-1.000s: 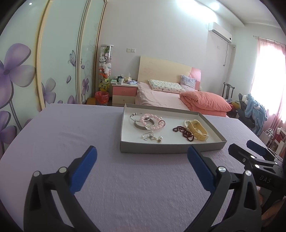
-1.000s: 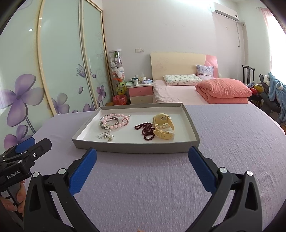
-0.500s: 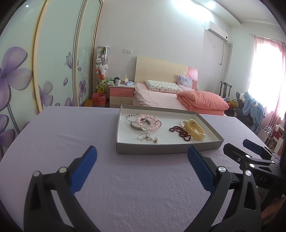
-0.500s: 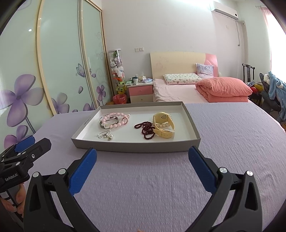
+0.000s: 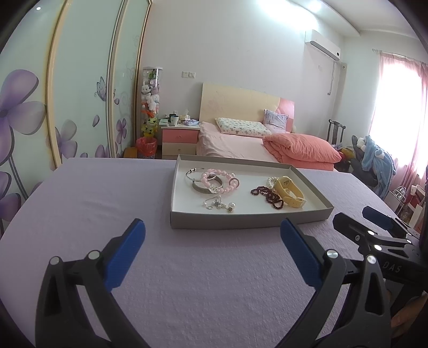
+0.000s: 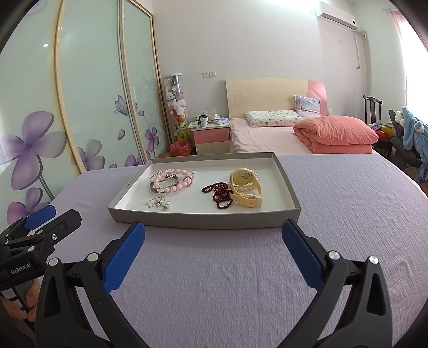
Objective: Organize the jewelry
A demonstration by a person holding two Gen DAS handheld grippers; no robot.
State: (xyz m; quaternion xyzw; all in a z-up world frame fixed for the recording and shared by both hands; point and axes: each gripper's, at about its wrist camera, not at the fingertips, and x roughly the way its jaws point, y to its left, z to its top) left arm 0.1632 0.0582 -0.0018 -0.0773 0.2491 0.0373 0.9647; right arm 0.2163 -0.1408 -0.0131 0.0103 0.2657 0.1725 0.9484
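One shallow grey tray point(image 5: 248, 221) point(image 6: 206, 220), white inside, on a lilac-covered table point(image 5: 107, 192) point(image 6: 347, 203), holding the jewelry in two loose groups. On the tray's left side: one pink bead bracelet point(image 5: 221, 181) point(image 6: 175, 182) with a white flower charm, lying over one broad silver bangle point(image 5: 201, 188) point(image 6: 153, 187) and touching one thin silver hoop point(image 5: 192, 171); just in front, one small tangle of pearl-and-silver pieces point(image 5: 218, 204) point(image 6: 158, 204), too fine to count apart. On the right side: one yellow watch point(image 5: 288, 191) point(image 6: 244, 187), one dark red bead strand point(image 5: 268, 195) point(image 6: 220, 195) touching it, and one white pearl bracelet point(image 5: 270, 182) point(image 6: 244, 187) partly hidden under the watch.

Two handheld grippers over the cloth, short of the tray's near wall, touching nothing. Left gripper point(image 5: 212, 246) point(image 6: 40, 222) spread wide, both blue pads point(image 5: 125, 254) well apart and bare. Right gripper point(image 6: 213, 247) point(image 5: 369, 224) likewise spread wide, blue pads point(image 6: 299, 254) bare, nothing between them. Each visible in the other's view, one at either side of the tray.

Beyond the table: one bed point(image 5: 235, 144) point(image 6: 267, 136) with two pillows and one folded coral quilt point(image 5: 302, 150) point(image 6: 337, 133); one pink nightstand point(image 5: 180, 139) point(image 6: 211, 137); one red bin point(image 5: 146, 146) point(image 6: 179, 148); one clear tube of plush toys point(image 5: 150, 101) point(image 6: 175, 107); floral sliding wardrobe doors point(image 5: 80, 93) point(image 6: 93, 93); one air conditioner point(image 5: 322, 48) point(image 6: 337, 17) high on the wall.
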